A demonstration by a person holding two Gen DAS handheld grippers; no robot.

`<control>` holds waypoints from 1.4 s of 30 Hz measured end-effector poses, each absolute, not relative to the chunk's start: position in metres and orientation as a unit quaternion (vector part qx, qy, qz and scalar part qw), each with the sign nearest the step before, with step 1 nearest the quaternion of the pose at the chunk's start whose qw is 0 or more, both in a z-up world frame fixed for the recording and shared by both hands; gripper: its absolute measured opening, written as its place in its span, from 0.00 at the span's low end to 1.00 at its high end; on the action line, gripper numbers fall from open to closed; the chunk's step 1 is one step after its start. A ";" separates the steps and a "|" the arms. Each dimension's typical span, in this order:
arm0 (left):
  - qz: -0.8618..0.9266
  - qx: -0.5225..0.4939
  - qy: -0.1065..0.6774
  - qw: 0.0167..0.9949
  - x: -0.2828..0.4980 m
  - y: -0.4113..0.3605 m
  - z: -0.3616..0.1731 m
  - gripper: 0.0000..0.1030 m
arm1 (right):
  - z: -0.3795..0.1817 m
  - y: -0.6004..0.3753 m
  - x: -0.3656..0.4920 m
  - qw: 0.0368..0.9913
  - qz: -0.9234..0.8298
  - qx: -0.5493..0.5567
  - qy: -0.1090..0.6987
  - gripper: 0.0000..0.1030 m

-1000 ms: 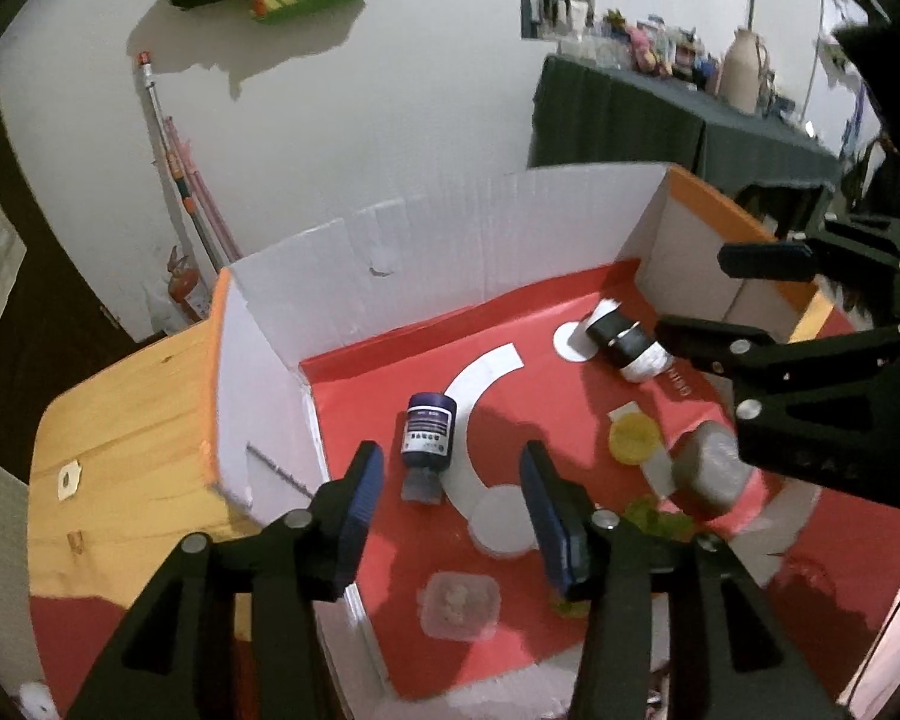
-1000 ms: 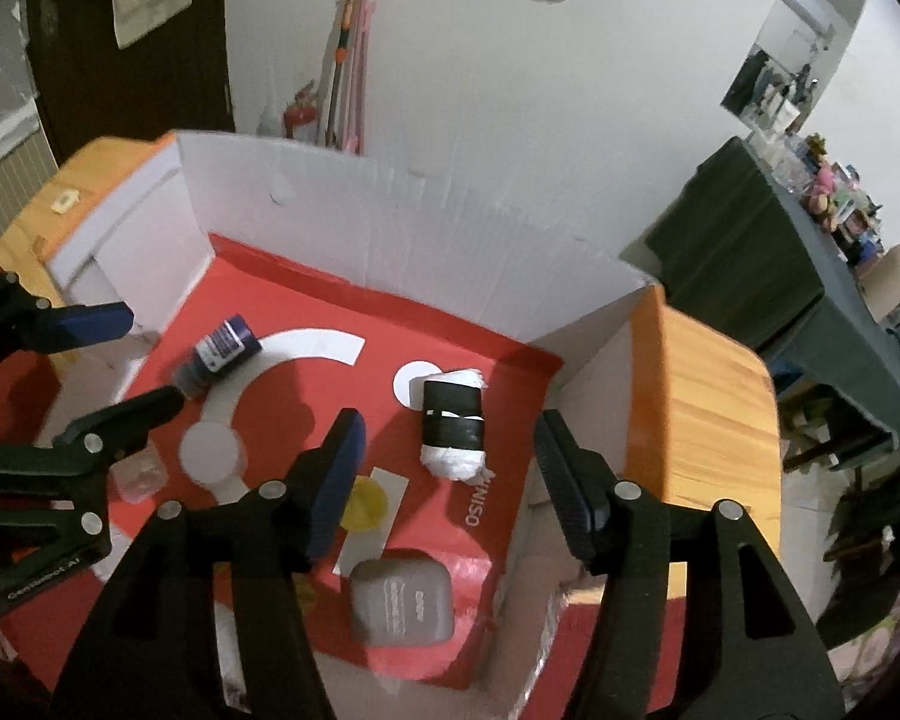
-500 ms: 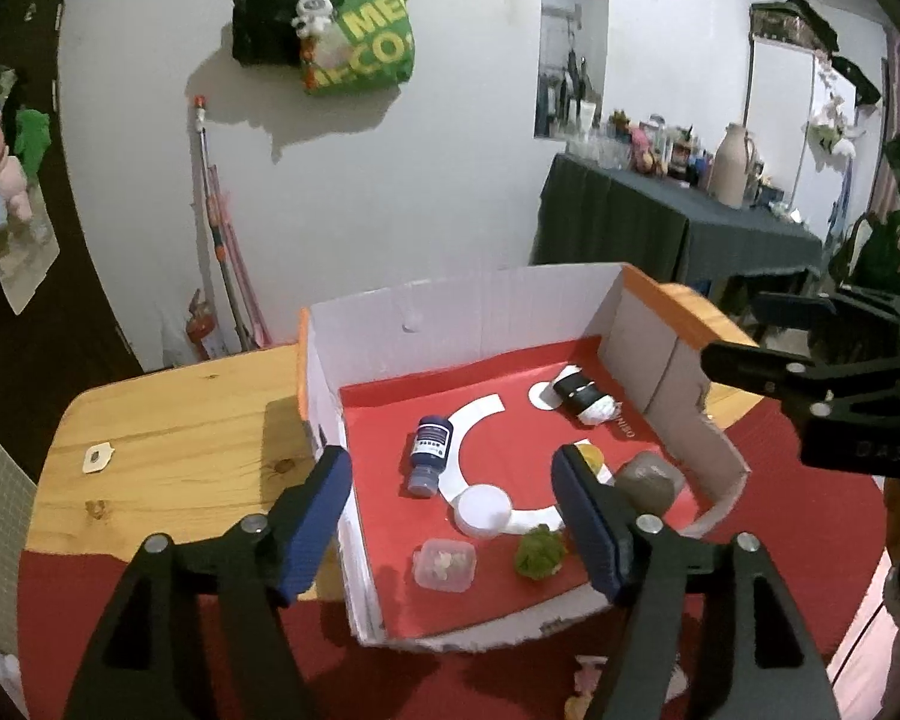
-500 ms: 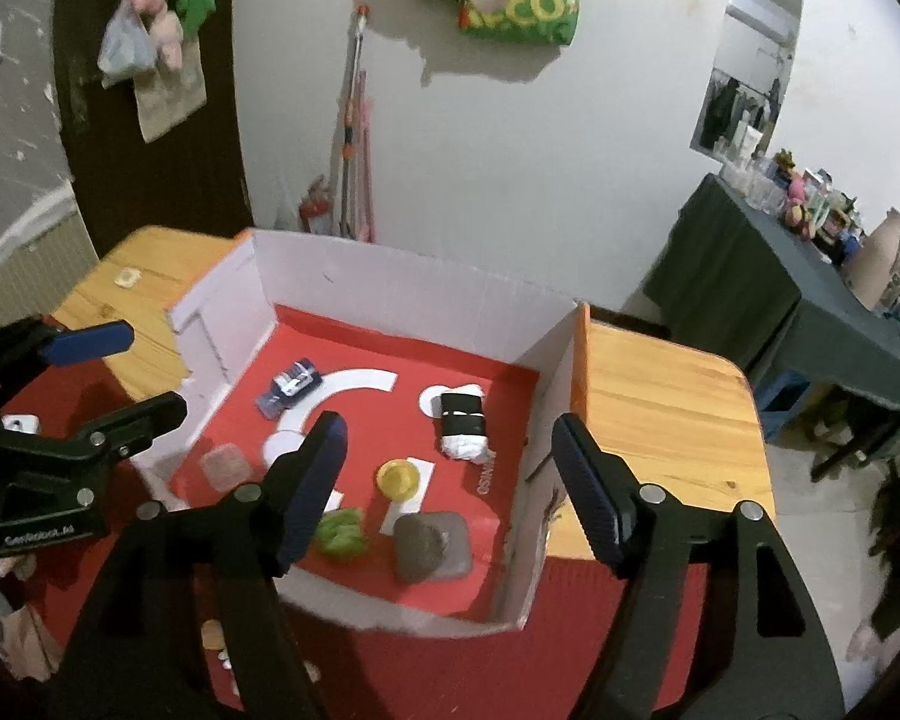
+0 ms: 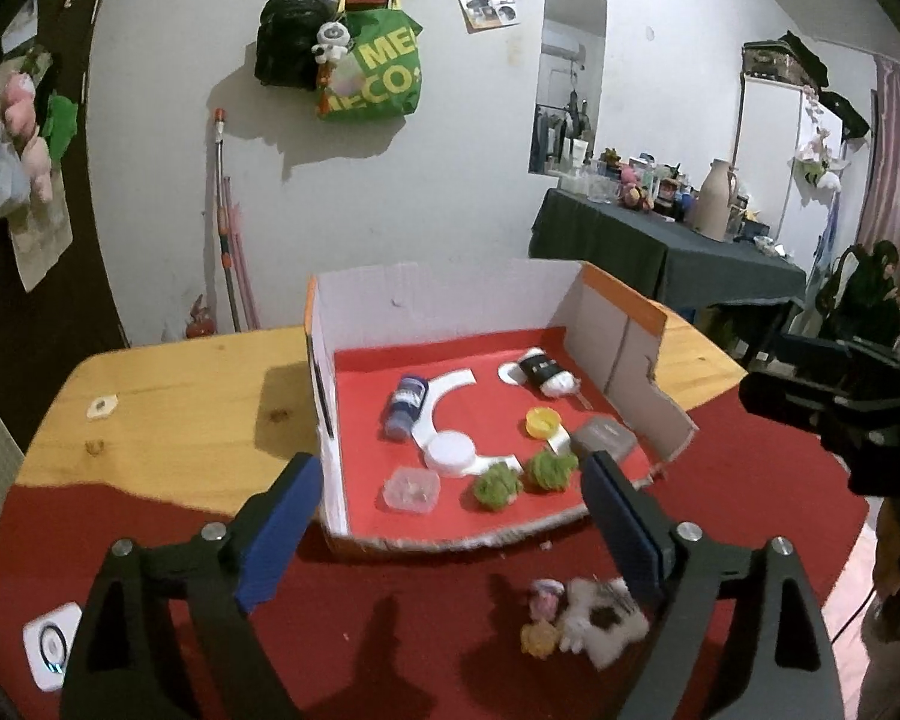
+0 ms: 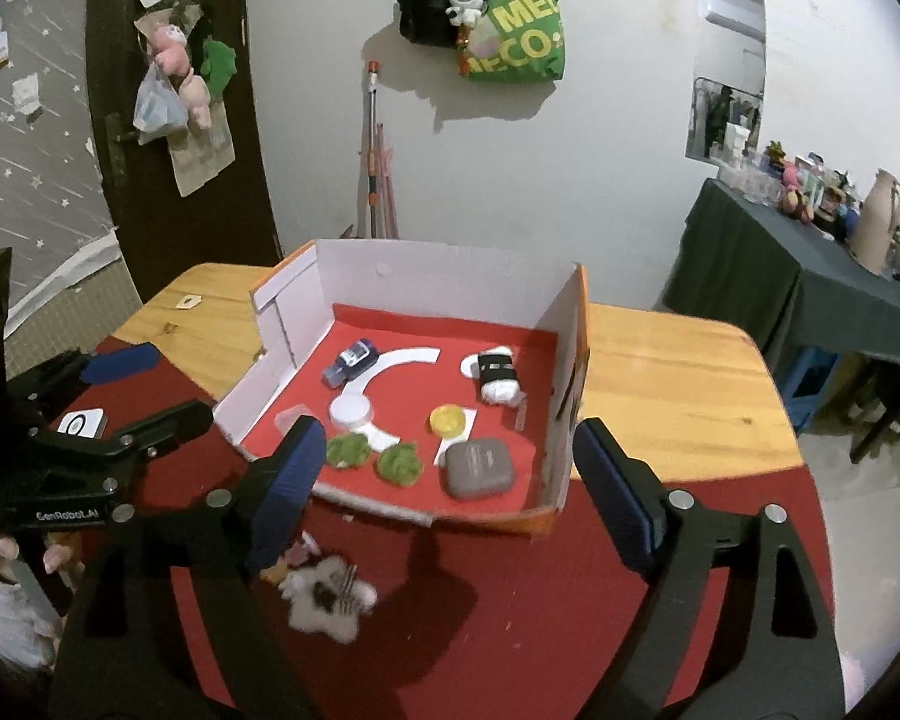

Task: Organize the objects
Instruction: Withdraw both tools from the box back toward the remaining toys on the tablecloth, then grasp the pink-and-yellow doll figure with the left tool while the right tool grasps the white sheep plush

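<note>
A cardboard box (image 5: 462,294) (image 6: 444,267) with a red floor stands on the table. It holds a blue bottle (image 5: 407,405) (image 6: 350,359), a white roll with a black band (image 5: 545,369) (image 6: 497,377), a white lid (image 5: 450,452), a yellow lid (image 5: 542,421) (image 6: 448,419), a grey case (image 5: 604,439) (image 6: 479,468), a clear small container (image 5: 411,489) and two green balls (image 5: 497,485) (image 6: 398,463). A fluffy white toy (image 5: 597,621) (image 6: 327,597) lies on the red cloth in front of the box. My left gripper (image 5: 450,531) and right gripper (image 6: 447,489) are open and empty, held back above the cloth.
The wooden table (image 5: 168,402) carries a red cloth (image 6: 510,600). A white device (image 5: 51,645) lies at the cloth's left. A dark-covered side table (image 5: 660,246) with clutter stands at the back right. Bags (image 5: 366,72) hang on the wall.
Both grippers have pulled back and up, away from the box. The whole box, the cloth and the fluffy toy have come into view.
</note>
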State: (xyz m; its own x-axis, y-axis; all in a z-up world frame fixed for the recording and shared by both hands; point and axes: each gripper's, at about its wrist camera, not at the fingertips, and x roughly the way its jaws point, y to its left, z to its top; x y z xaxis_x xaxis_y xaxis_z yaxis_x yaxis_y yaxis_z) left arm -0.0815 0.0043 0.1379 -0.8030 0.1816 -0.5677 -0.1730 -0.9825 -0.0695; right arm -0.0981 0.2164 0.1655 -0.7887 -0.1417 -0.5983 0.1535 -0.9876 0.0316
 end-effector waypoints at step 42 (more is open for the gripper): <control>0.916 -0.393 -0.035 0.067 -0.059 0.007 0.031 0.95 | 0.043 0.215 -0.076 0.058 -0.915 0.398 -0.036 0.84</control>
State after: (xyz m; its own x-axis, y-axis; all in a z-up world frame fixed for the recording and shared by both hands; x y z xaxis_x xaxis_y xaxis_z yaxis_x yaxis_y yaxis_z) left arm -0.0589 0.0073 0.0315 -0.6820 0.1511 -0.7156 -0.0961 -0.9885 -0.1171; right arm -0.0762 0.2145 0.0427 -0.6757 -0.1347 -0.7247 0.0770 -0.9907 0.1123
